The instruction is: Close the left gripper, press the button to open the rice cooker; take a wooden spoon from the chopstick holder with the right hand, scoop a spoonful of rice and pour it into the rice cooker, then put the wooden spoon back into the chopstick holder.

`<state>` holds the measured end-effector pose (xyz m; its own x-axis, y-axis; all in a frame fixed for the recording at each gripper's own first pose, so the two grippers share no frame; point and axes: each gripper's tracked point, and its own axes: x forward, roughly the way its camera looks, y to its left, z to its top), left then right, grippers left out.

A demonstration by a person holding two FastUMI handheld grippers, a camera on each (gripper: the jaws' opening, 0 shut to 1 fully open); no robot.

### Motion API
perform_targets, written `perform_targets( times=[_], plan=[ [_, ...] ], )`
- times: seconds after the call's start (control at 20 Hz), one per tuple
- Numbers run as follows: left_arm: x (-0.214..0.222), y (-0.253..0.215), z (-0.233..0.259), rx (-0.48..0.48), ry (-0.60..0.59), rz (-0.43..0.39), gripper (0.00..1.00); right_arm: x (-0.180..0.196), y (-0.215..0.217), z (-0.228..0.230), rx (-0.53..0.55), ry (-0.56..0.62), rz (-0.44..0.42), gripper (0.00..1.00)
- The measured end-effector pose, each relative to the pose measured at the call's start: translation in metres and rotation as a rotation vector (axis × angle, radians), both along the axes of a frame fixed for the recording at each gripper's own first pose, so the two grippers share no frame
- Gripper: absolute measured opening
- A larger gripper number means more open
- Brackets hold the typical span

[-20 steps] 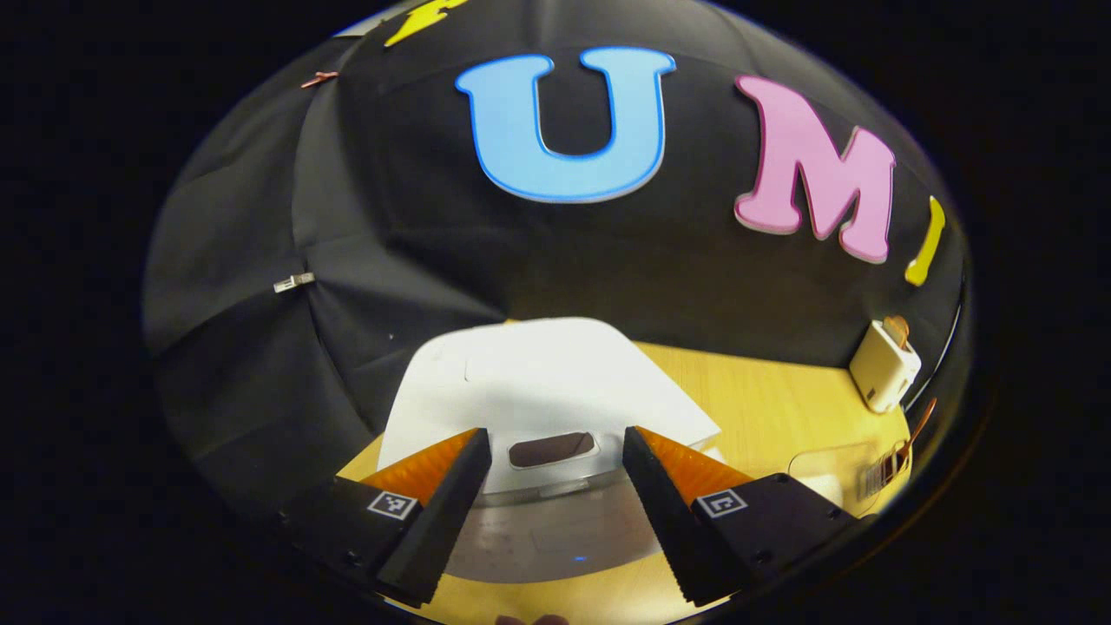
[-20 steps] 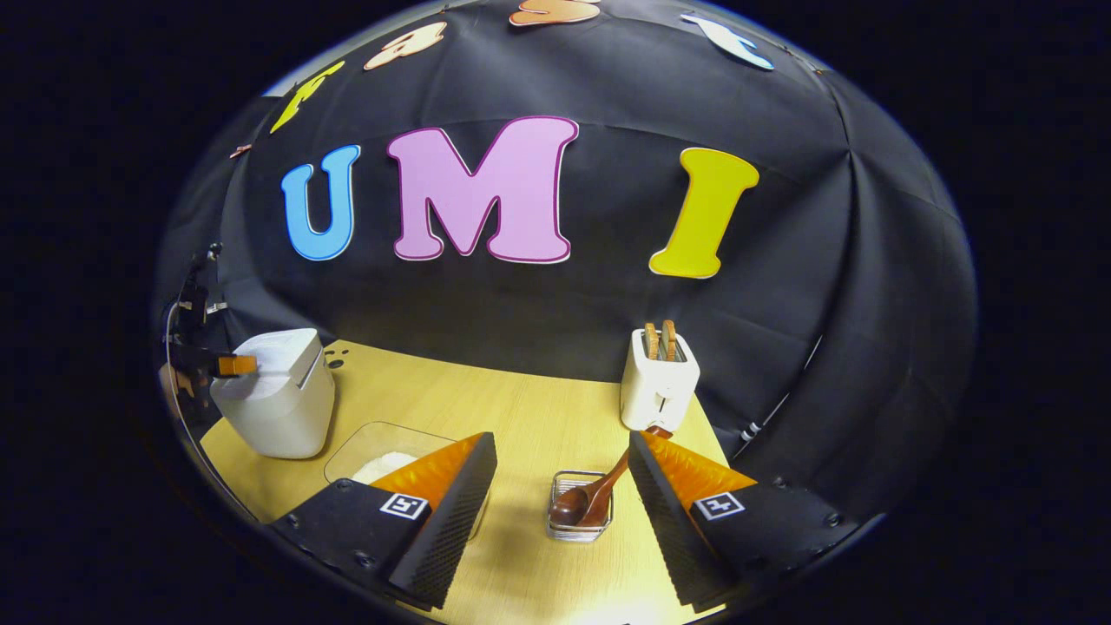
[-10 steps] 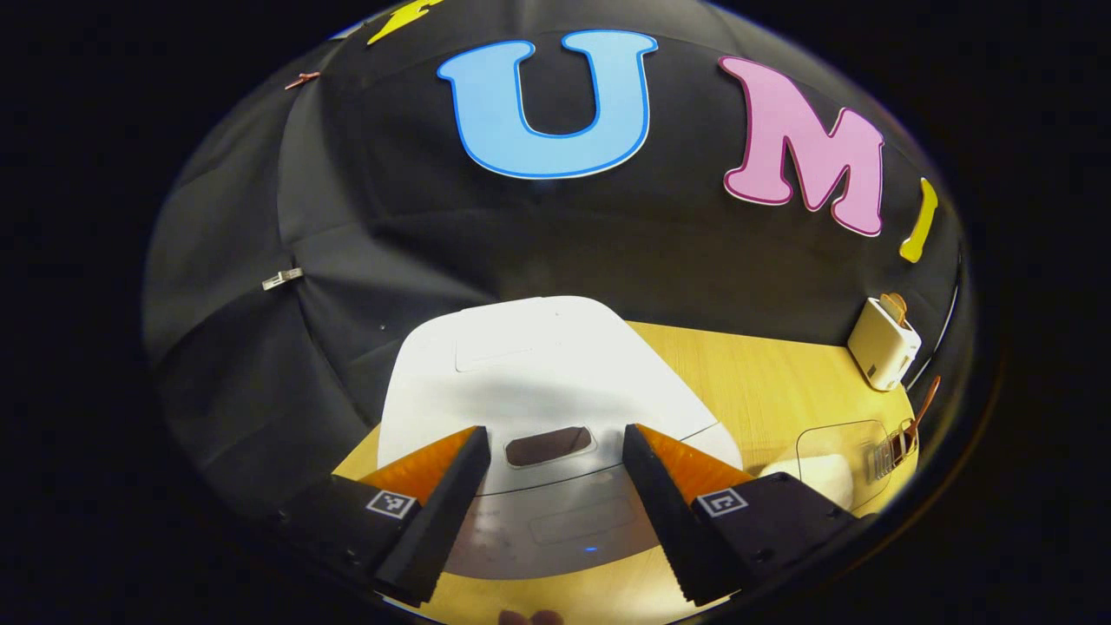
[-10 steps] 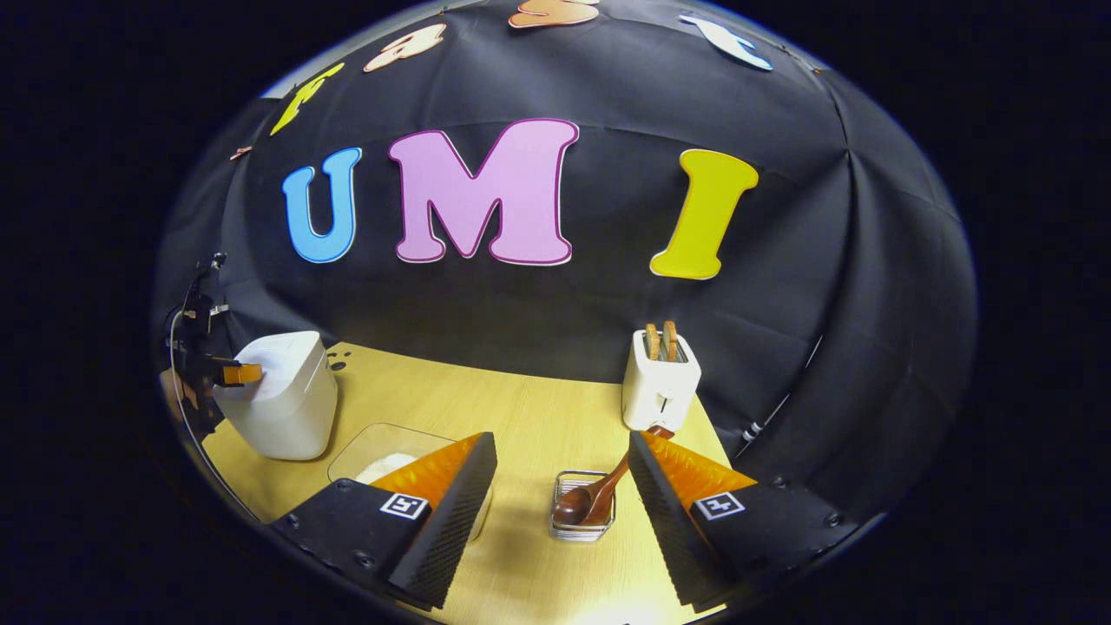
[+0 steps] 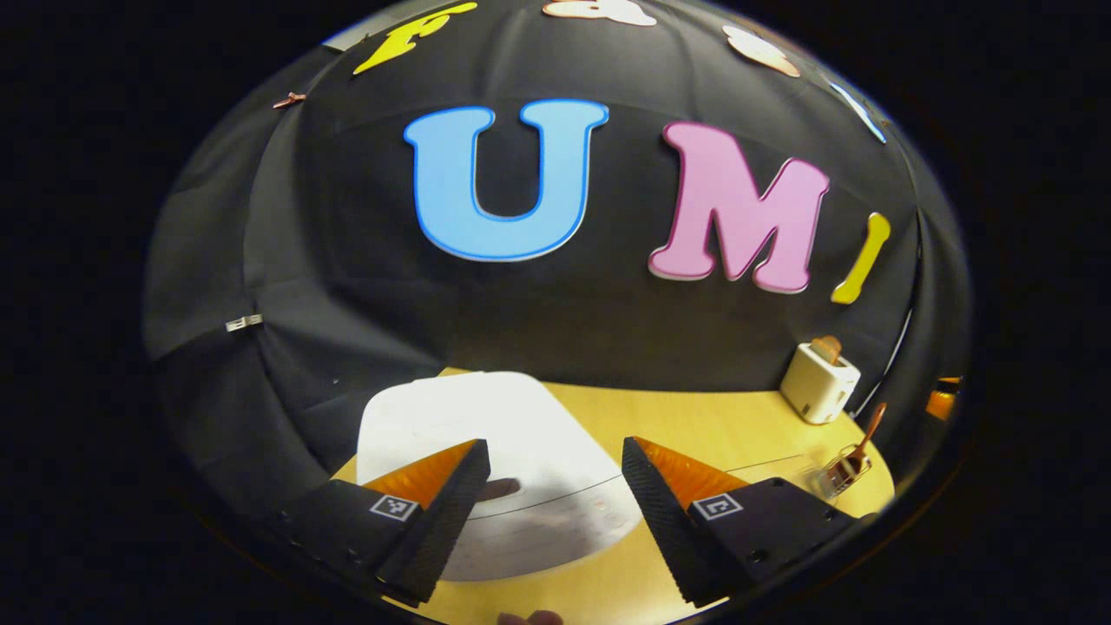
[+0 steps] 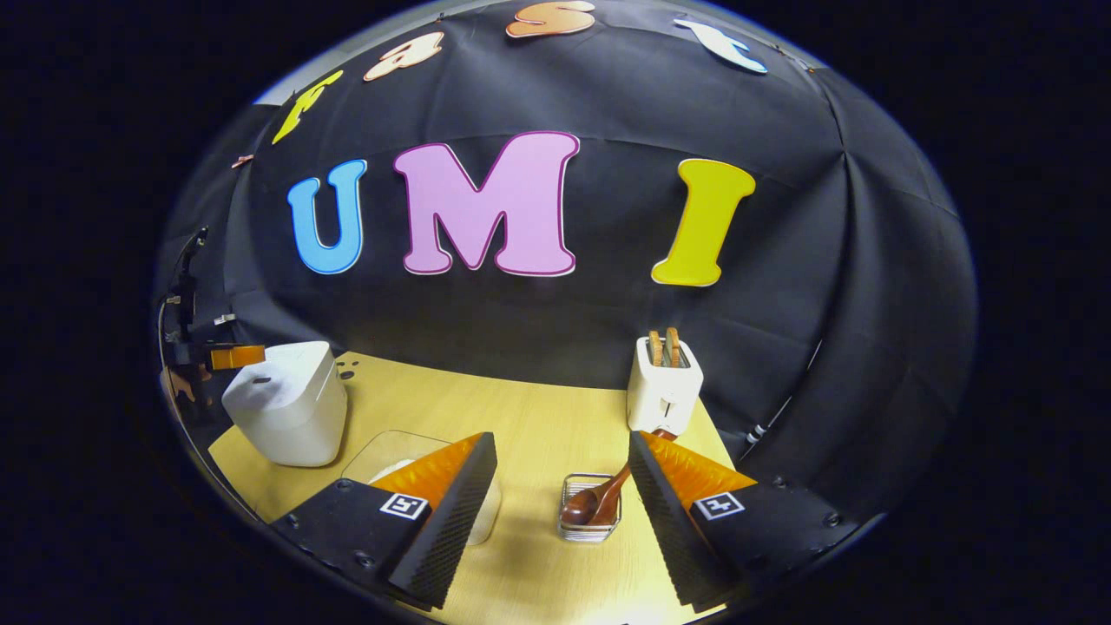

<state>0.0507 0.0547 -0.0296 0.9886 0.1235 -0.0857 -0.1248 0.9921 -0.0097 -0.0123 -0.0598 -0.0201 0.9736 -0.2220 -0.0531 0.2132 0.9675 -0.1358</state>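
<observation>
Wooden spoon [image 6: 599,499] leaning in chopstick holder [image 6: 589,529], handle up-right toward toaster [image 6: 663,395]

In the left gripper view, the left gripper [image 5: 555,486] points forward and slightly down, its two fingers [image 5: 434,521] spread wide apart with nothing between them. In the right gripper view, the right gripper [image 6: 562,503] is likewise level and tilted gently down, jaws wide apart and empty. Far off at that view's left edge, the left gripper [image 6: 227,357] appears small.
</observation>
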Motion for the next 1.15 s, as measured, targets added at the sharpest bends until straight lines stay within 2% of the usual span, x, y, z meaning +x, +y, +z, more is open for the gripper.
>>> perform_targets(
  times=[0.25,0.45,0.85,1.0,1.15],
  plan=[
    [-0.025,-0.045,0.041,-0.008,-0.12,-0.154,0.95,0.003,0.022,0.006,0.003,-0.01,0.04,0.95],
    [-0.043,-0.064,0.055,0.029,-0.165,-0.238,0.95,0.007,0.041,0.013,0.024,-0.029,0.063,0.95],
    [-0.057,-0.061,0.041,0.094,-0.147,-0.342,0.95,0.004,0.087,0.025,0.006,-0.06,0.046,0.95],
    [-0.058,-0.063,0.039,0.08,-0.15,-0.371,0.95,0.002,0.093,0.026,-0.006,-0.065,0.03,0.95],
    [-0.059,-0.06,0.041,0.06,-0.153,-0.364,0.95,0.001,0.095,0.027,-0.016,-0.065,0.036,0.95]
  ],
)
